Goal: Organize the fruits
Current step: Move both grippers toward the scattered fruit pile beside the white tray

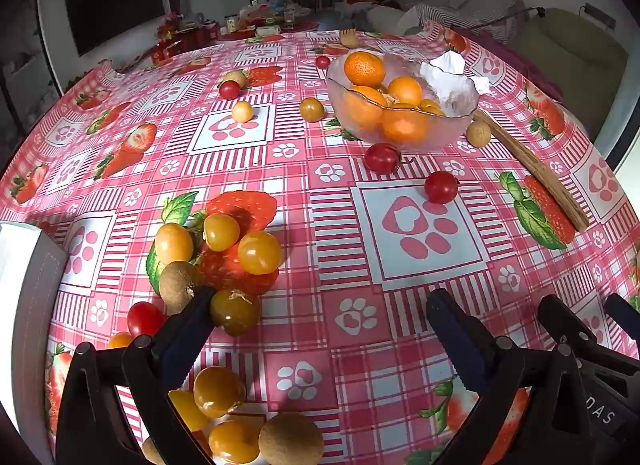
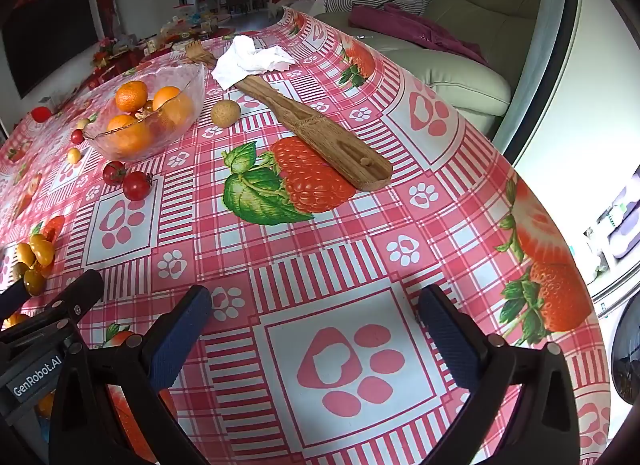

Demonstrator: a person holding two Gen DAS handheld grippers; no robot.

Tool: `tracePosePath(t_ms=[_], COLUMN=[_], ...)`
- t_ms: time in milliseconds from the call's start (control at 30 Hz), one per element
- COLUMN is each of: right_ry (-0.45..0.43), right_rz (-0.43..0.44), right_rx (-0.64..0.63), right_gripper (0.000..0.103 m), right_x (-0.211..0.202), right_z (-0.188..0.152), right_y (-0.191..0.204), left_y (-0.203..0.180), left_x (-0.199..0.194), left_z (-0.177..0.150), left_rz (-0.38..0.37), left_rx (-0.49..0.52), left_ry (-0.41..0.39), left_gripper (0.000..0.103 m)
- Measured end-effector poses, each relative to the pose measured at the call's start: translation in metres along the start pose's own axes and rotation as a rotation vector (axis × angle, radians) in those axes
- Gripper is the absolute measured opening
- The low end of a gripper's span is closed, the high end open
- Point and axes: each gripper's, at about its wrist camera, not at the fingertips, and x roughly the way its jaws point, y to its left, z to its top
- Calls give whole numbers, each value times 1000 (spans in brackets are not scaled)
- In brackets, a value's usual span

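Both jaws wide apart, nothing between them, angled down over the surface [image 2: 280,249].

Left gripper [image 1: 320,305]: its left finger's tip sits among a cluster of yellow tomatoes [image 1: 260,252] and brown longans [image 1: 178,281]. Right gripper [image 2: 316,305]: bare cloth only. Glass bowl [image 1: 460,121], well beyond, holds at least four oranges [image 1: 365,68]; two red tomatoes [image 1: 441,186] lie just before it; one wooden paddle [image 2: 320,133].

Pink-red plaid plastic tablecloth [image 1: 320,201], strawberry and paw-print motifs. Clear glass bowl [image 1: 400,105] at 1 o'clock: orange mandarins [image 1: 364,69]. Round red cherry tomatoes [image 1: 440,187]; yellow ones [image 1: 260,252] at 9 o'clock.
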Motion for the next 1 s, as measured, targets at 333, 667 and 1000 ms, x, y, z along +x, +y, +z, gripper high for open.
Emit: tracePosePath(t_ms=[333,667,1000], right_ry=[5,31,48], right_rz=[-8,12,235], right_rx=[10,-39,-107], right_gripper=[103,103,103], right_x=[-4,-22,-80], right_z=[-5,-18,-69], right_y=[-2,3,36], left_y=[22,78,111], left_x=[-11,-70,-92], left_z=[1,-20,-80], left_rz=[12,-102,27], left_rx=[-57,-120,-55], left_ry=[89,-29,47], left_gripper=[103,103,103])
